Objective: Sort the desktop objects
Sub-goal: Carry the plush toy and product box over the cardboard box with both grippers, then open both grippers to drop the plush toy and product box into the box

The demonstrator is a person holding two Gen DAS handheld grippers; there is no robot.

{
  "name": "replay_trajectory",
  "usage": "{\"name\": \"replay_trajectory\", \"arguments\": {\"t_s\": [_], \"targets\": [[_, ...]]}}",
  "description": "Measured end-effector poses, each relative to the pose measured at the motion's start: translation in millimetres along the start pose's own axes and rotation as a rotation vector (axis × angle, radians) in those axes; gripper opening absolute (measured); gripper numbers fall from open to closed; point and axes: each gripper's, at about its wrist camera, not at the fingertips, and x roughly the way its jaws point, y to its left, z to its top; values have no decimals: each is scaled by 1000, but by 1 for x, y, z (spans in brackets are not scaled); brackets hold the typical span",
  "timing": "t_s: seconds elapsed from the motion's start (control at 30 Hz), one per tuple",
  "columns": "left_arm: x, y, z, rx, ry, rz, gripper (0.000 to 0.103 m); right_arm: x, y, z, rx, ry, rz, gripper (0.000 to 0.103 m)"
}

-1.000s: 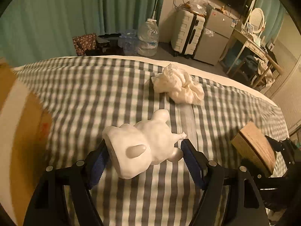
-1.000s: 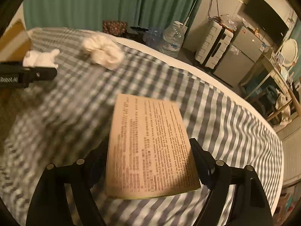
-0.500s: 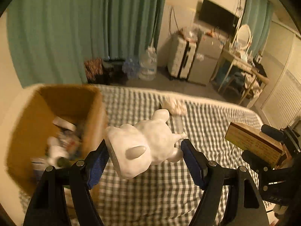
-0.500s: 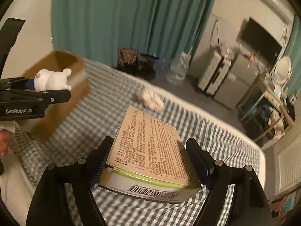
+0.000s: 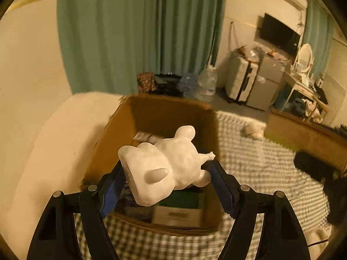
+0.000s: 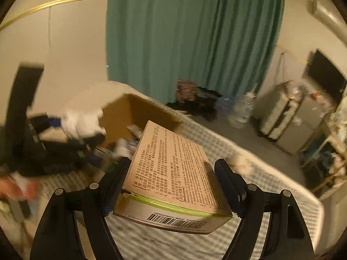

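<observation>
My left gripper [image 5: 167, 173] is shut on a white toy figure [image 5: 164, 164] and holds it in the air over an open cardboard box [image 5: 151, 112] with several items inside. My right gripper [image 6: 171, 182] is shut on a tan printed carton [image 6: 173, 169] with a barcode end, held above the checked cloth to the right of the cardboard box [image 6: 138, 110]. The left gripper with the white toy figure [image 6: 80, 123] shows blurred at the left of the right wrist view. The carton [image 5: 308, 134] shows blurred at the right of the left wrist view.
A crumpled white cloth [image 5: 254, 127] lies on the checked cloth [image 5: 260, 164] beyond the box. A green curtain [image 5: 138, 32], water bottles [image 5: 206, 84], a suitcase [image 5: 240, 78] and a desk stand behind. A hand [image 6: 15, 188] shows at the left.
Both grippers rose and swung left toward the cardboard box. The white figure is now over the box opening; the carton has come closer to the box.
</observation>
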Motion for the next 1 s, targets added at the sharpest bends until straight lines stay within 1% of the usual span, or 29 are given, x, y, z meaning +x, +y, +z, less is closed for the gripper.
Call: {"name": "replay_trajectory", "arguments": {"t_s": [0.07, 0.13, 0.23, 0.3, 0.33, 0.37, 0.4, 0.43, 0.47, 0.5, 0.57, 0.63, 0.73, 0.87, 0.93, 1.0], "targets": [[18, 17, -4, -20, 30, -11, 77, 28, 9, 10, 51, 21, 62, 79], [38, 30, -7, -30, 50, -6, 77, 56, 13, 18, 112, 42, 119, 79], [63, 37, -9, -24, 86, -9, 77, 104, 13, 27, 207, 86, 195, 79], [71, 41, -11, -6, 94, -17, 78, 127, 14, 31, 217, 87, 198, 79], [77, 42, -10, 8, 97, -31, 79, 136, 15, 34, 217, 80, 190, 80], [78, 45, -14, 10, 99, -35, 85, 145, 14, 37, 228, 77, 180, 87], [81, 45, -15, 10, 107, -29, 89, 152, 11, 40, 247, 79, 177, 95], [84, 46, -16, 8, 115, -24, 92, 157, 10, 44, 271, 85, 182, 96], [85, 48, -17, 5, 121, -28, 92, 159, 6, 45, 298, 81, 193, 96], [86, 49, -17, 0, 130, -35, 92, 157, -2, 47, 321, 66, 200, 96], [84, 49, -19, -7, 141, -42, 94, 152, -19, 45, 360, 48, 181, 96], [78, 44, -23, -10, 138, -36, 94, 143, -37, 36, 391, 49, 152, 96], [63, 31, -29, 3, 123, -27, 94, 122, -65, 12, 450, 69, 104, 96], [43, 12, -32, 8, 110, -41, 94, 76, -104, -18, 472, 65, 14, 96], [28, -7, -31, 22, 92, -48, 94, 45, -123, -29, 463, 49, -40, 96], [16, -25, -30, 25, 74, -52, 95, 22, -138, -37, 456, 39, -77, 96]]}}
